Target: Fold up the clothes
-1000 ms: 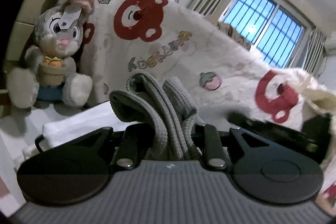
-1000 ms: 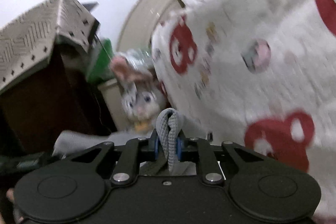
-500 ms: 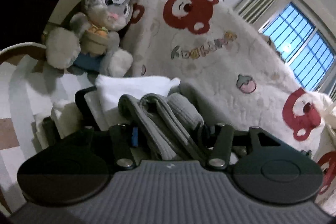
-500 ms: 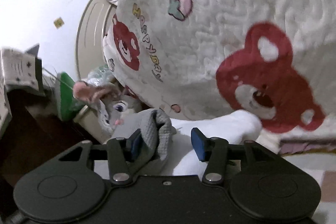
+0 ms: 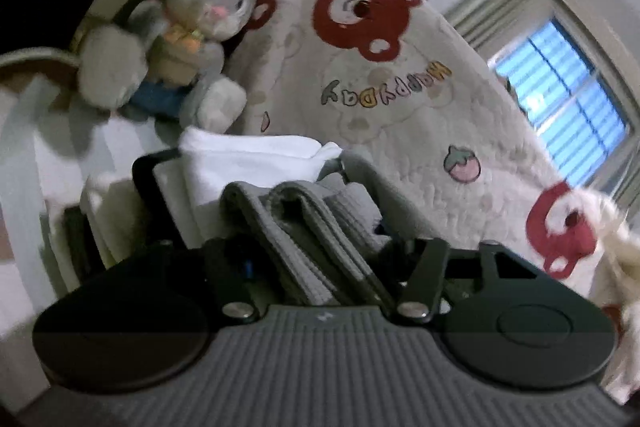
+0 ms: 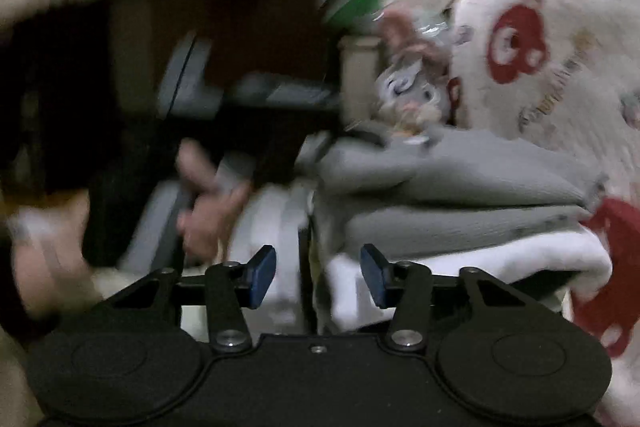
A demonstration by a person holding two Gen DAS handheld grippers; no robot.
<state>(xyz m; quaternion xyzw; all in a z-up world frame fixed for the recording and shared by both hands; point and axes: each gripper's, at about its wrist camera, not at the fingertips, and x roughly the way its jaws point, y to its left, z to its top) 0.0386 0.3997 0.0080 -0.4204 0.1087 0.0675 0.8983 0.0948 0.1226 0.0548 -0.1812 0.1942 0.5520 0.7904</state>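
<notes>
1. The left gripper (image 5: pixel 320 267) has folded layers of a grey garment (image 5: pixel 304 227) lying between its jaws; the jaws look spread some way apart, with the cloth filling the gap, though whether they still pinch it is hard to tell.
2. Just beyond the garment lies a folded white cloth (image 5: pixel 248 159), which touches the garment's far edge.
3. Behind the white cloth sits a plush rabbit (image 5: pixel 188 39) (grey, with an orange carrot pot in its arms), and it leans on a cream blanket (image 5: pixel 400 99) printed with red bears.
4. The blanket rises behind the garment and runs off towards a window (image 5: pixel 568 115).
5. The right gripper (image 6: pixel 318 277) has its jaws wide apart and holds nothing; its blue pads (image 6: pixel 262 277) are bare.
6. In the right wrist view, which is blurred, the garment (image 6: pixel 452 195) lies as a folded grey stack on top of the white cloth (image 6: pixel 520 259), just beyond the right jaws.
7. A hand (image 6: pixel 208 203) shows beside the stack, on the side away from the blanket (image 6: pixel 540 67), apparently around the left gripper's handle.
8. The rabbit (image 6: pixel 412 87) is seen behind the stack.
</notes>
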